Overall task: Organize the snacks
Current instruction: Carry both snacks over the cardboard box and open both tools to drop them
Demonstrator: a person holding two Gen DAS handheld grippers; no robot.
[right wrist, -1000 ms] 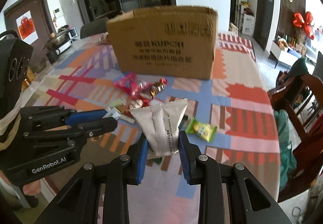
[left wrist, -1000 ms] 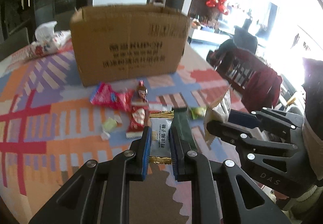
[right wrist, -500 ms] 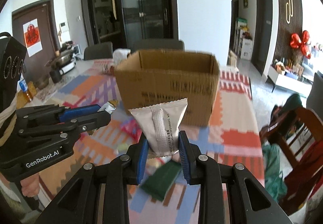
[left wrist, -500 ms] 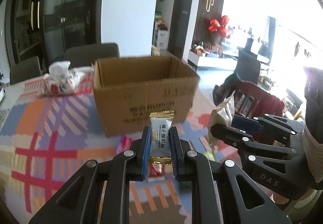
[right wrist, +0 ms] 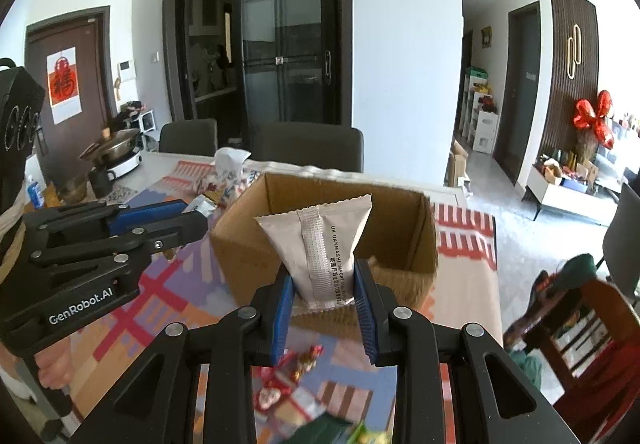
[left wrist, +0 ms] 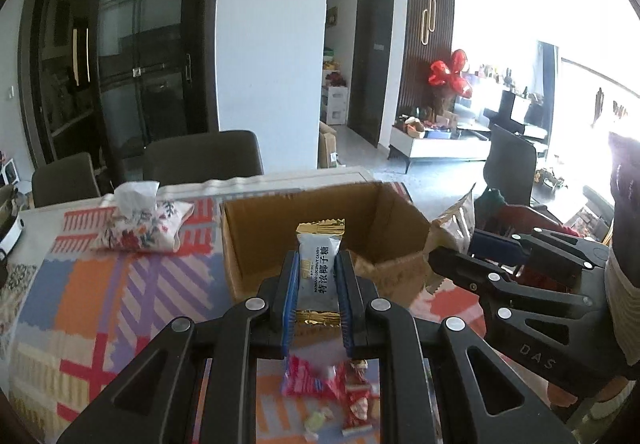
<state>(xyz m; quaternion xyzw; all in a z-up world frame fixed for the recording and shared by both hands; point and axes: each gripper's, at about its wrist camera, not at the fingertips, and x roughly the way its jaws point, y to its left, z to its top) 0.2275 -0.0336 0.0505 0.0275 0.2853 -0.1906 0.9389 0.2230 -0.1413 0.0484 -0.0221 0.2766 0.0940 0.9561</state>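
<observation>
The left gripper [left wrist: 316, 298] has its jaws closed on a small white candy packet [left wrist: 319, 272] with gold crimped ends, held upright between the blue pads [left wrist: 289, 296]. The right gripper [right wrist: 322, 302] has its jaws clamped on the lower end of a larger pale grey snack pouch [right wrist: 320, 244], which fans out wider above them, its back seam facing the camera.

Both packets are held up off the desk [left wrist: 92, 284], on the near side of an open cardboard box [left wrist: 256, 240] and roughly level with its rim. In the left wrist view the right gripper [left wrist: 448, 256] shows at the right, beside the box's right wall, with the pouch's crinkled edge [left wrist: 452, 220] rising from it.

Below the jaws, on the patterned cloth of the desk, lie loose sweets: a red wrapper [left wrist: 304, 380], smaller red-and-white ones [left wrist: 358, 404] and a pale green one [left wrist: 316, 418]. Left of the box at the far side sits a floral tissue pouch [left wrist: 144, 228]. Dark chairs [left wrist: 200, 160] stand beyond the desk's far edge.
</observation>
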